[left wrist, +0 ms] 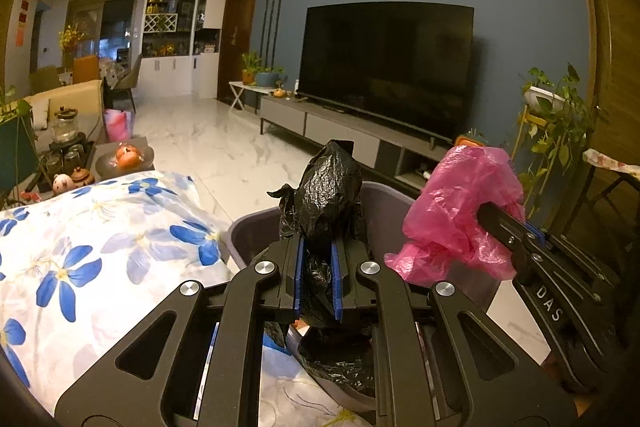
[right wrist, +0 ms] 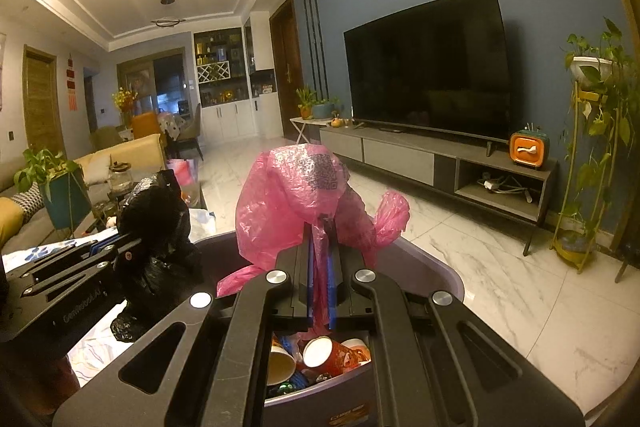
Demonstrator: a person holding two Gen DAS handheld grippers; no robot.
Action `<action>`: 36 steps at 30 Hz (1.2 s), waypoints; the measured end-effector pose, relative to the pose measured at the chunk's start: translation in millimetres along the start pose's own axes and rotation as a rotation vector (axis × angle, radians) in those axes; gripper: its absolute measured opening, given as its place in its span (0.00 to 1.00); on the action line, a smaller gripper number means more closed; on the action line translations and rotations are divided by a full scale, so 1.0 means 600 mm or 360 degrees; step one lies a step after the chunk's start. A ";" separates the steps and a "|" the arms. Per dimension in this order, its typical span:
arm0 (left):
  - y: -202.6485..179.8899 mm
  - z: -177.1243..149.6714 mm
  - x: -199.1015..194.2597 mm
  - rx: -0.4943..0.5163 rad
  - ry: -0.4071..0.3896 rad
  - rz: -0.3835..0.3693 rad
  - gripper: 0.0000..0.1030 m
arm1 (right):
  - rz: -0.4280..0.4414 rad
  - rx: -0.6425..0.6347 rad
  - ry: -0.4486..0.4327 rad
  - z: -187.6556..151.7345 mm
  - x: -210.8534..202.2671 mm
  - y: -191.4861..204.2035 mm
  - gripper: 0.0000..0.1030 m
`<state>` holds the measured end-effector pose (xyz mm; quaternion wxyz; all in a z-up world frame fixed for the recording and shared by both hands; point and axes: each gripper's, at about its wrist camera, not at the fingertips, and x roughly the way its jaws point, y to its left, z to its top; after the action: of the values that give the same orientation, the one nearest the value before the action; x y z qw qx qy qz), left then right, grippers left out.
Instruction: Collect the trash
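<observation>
My left gripper [left wrist: 316,247] is shut on a crumpled black plastic bag [left wrist: 326,195] and holds it above a grey-purple trash bin [left wrist: 250,231]. My right gripper [right wrist: 321,227] is shut on a crumpled pink plastic bag [right wrist: 296,195] above the same bin [right wrist: 444,267]. Each gripper shows in the other's view: the right one with the pink bag [left wrist: 460,207] at the right, the left one with the black bag [right wrist: 156,219] at the left. Paper cups and other trash [right wrist: 320,351] lie inside the bin.
A table with a blue-flowered cloth [left wrist: 80,247] stands left of the bin. A TV [left wrist: 384,63] on a low grey cabinet [right wrist: 440,155] stands across the white marble floor [right wrist: 480,267]. A plant stand [right wrist: 592,167] is at the right, a sofa [right wrist: 120,151] at the left.
</observation>
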<state>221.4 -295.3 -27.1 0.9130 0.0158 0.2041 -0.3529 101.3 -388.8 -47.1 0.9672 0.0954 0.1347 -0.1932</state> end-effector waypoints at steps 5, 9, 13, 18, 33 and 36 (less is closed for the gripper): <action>0.000 -0.002 0.007 -0.0014 0.0013 -0.0019 0.11 | 0.0003 0.0004 0.0011 0.005 -0.001 0.009 0.06; 0.003 -0.002 0.009 -0.0031 0.0018 -0.0044 0.12 | 0.0009 0.0006 0.0011 0.006 0.001 0.007 0.06; 0.006 -0.005 0.012 -0.0039 0.0028 -0.0072 0.16 | 0.0016 0.0012 0.0004 0.008 0.003 0.004 0.07; 0.006 -0.008 0.009 -0.0041 0.0009 -0.0068 0.50 | 0.0019 0.0011 0.0012 0.007 0.008 0.001 0.16; 0.053 -0.021 -0.064 -0.0081 -0.0082 0.0244 0.88 | 0.0010 -0.0003 -0.0007 -0.001 -0.018 0.028 0.74; 0.065 -0.031 -0.092 -0.0073 -0.0083 0.0366 0.89 | 0.0004 -0.0019 -0.0015 -0.008 -0.036 0.042 0.86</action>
<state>203.0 -227.6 -27.4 0.9526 0.0089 0.1851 -0.2414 91.3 -357.3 -41.9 0.9686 0.0889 0.1311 -0.1917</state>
